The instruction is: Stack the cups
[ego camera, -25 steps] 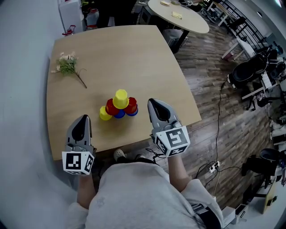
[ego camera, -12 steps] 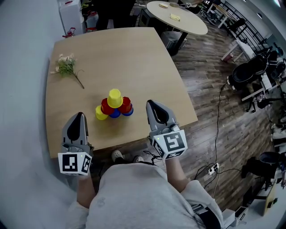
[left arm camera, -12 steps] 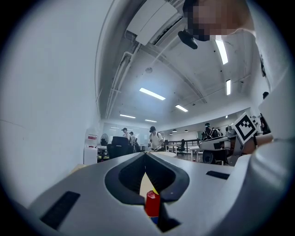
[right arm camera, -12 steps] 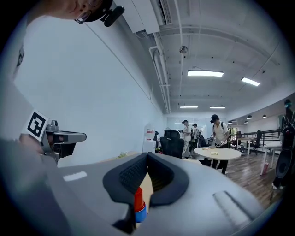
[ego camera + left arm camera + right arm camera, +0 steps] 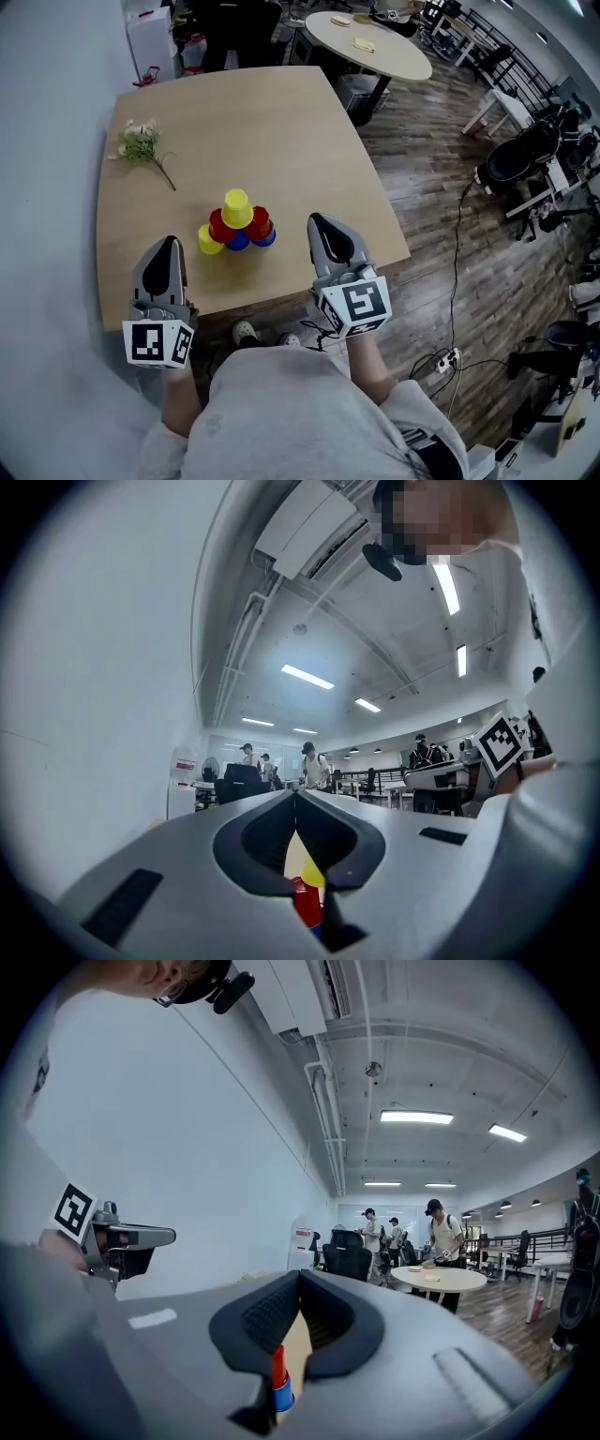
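Over the table's (image 5: 272, 112) near edge hang your left gripper (image 5: 170, 243) and right gripper (image 5: 317, 222), both pinched together and empty. Between them the cups (image 5: 236, 228) stand piled in a pyramid. They look like light, thin, easily toppled plastic, so take the yellow top cup (image 5: 236, 206) gently by its sidewall.

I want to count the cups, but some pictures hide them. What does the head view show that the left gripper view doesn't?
Only the head view shows the whole cup pile, with a yellow cup on top. It also shows the flower sprig and the wide wooden table.

Only the left gripper view shows the ceiling lights.

Both show the left gripper, the marker cube on the right gripper, and the cups. In the left gripper view the cups are just a red and yellow sliver past the shut gripper.
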Tool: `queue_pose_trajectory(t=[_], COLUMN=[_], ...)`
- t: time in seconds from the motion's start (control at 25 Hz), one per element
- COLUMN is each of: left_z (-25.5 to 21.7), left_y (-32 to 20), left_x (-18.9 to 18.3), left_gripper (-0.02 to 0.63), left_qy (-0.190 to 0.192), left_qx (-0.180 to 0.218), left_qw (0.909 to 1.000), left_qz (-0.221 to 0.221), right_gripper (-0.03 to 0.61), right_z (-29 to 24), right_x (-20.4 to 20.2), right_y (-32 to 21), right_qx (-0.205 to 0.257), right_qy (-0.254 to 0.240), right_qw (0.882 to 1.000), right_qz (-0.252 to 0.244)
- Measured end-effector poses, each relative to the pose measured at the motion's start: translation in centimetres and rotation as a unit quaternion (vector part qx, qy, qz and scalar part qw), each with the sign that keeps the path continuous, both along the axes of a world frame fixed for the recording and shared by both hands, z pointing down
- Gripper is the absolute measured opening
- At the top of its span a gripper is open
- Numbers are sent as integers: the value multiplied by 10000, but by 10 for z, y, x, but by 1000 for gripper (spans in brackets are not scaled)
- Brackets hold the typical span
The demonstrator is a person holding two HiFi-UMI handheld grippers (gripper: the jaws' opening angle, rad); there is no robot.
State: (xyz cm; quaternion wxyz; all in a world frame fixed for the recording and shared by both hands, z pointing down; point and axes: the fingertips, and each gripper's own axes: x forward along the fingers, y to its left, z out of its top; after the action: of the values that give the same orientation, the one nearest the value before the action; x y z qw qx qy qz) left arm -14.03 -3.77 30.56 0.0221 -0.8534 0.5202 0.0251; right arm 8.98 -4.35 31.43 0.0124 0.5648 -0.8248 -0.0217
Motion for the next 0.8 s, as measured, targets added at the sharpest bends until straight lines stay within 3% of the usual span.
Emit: queue_pose_trajectory(t=[0.8], left_z=[-5], left_y=[23], left_x=[11], left_gripper=[9], left_qy=[97], left_qx=[-54], left_qw=[9999], left_qz=[8], right_gripper=[12], right_z=[-10], right_x=[3], right_y=[21], right_qx=[92], right_qy=[11], right_qw=[9999], right_qz=[-111])
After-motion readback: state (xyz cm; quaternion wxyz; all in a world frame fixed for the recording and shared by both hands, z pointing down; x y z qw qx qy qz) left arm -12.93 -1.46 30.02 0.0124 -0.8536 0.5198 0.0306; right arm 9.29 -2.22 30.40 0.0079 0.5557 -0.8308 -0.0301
